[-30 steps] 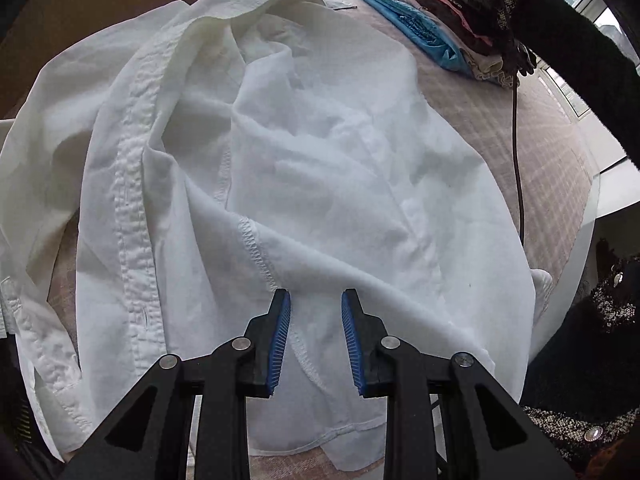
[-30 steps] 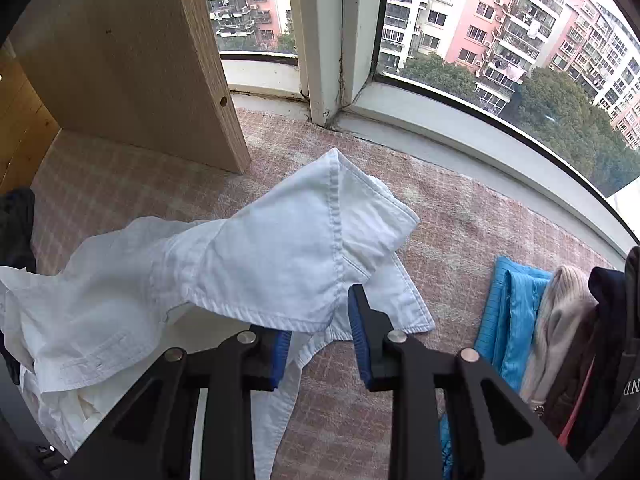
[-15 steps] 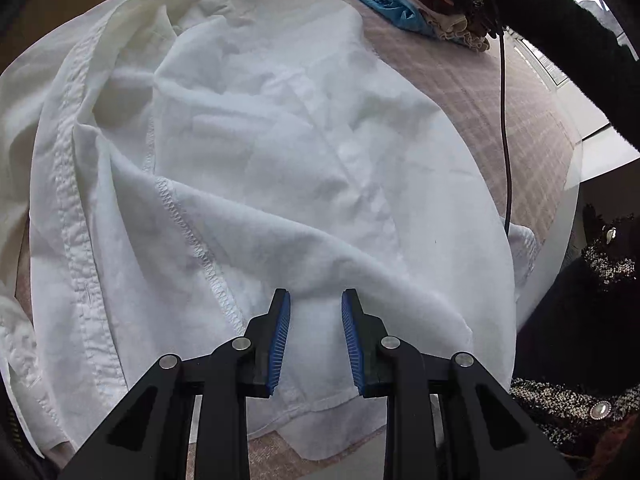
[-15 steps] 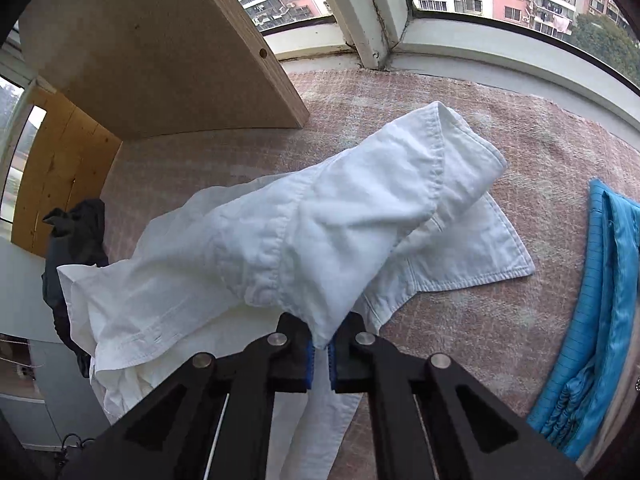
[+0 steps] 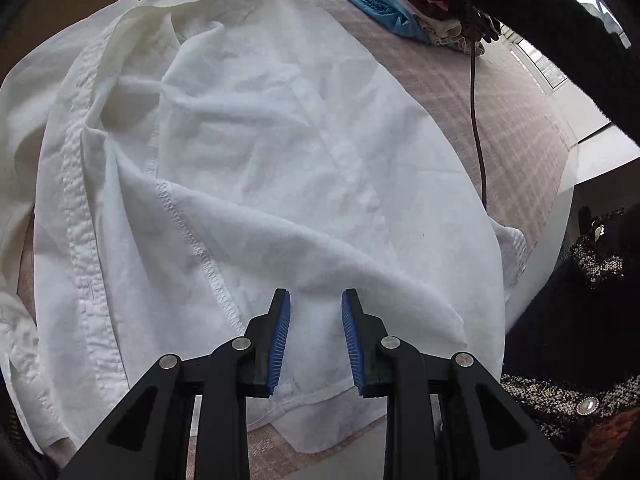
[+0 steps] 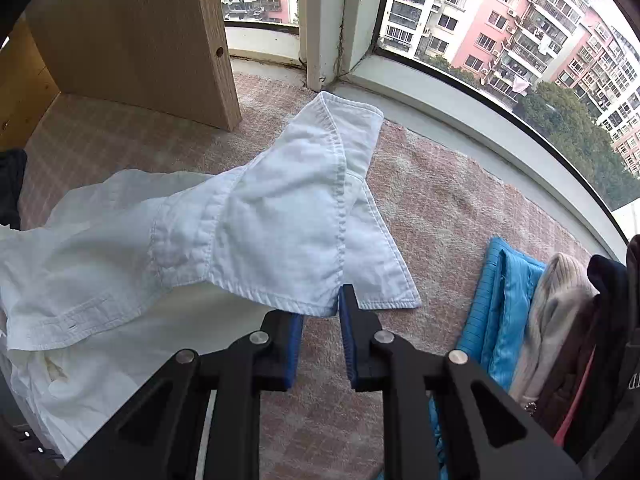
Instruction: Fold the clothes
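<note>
White shirt [image 5: 280,152] lies spread and rumpled on the checked cover [image 5: 500,92], its long axis running away from the left gripper [image 5: 316,336] toward the far collar end. That gripper points steeply down over the near hem. Its 2 blue pads stand partly apart with cloth under the gap, and nothing is pinched.

At the other end, the collar [image 6: 292,216] rises just ahead of the right gripper [image 6: 320,344]. Its stitched lower corner sits at the tip of the right-hand pad, while a fold drapes over the tip of the left-hand one. These jaws are opening; no cloth lies between the pads, so I judge the collar released.

Each gripper thus sits at 1 end of the shirt, the left nearer the hem. Open cover shows beyond the collar up to the window sill [image 6: 460,108]. To the right of both jaws lies a stack of folded clothes [image 6: 520,312], near enough to limit any sideways sweep. A wooden panel [image 6: 132,32] stands ahead on the left.
</note>
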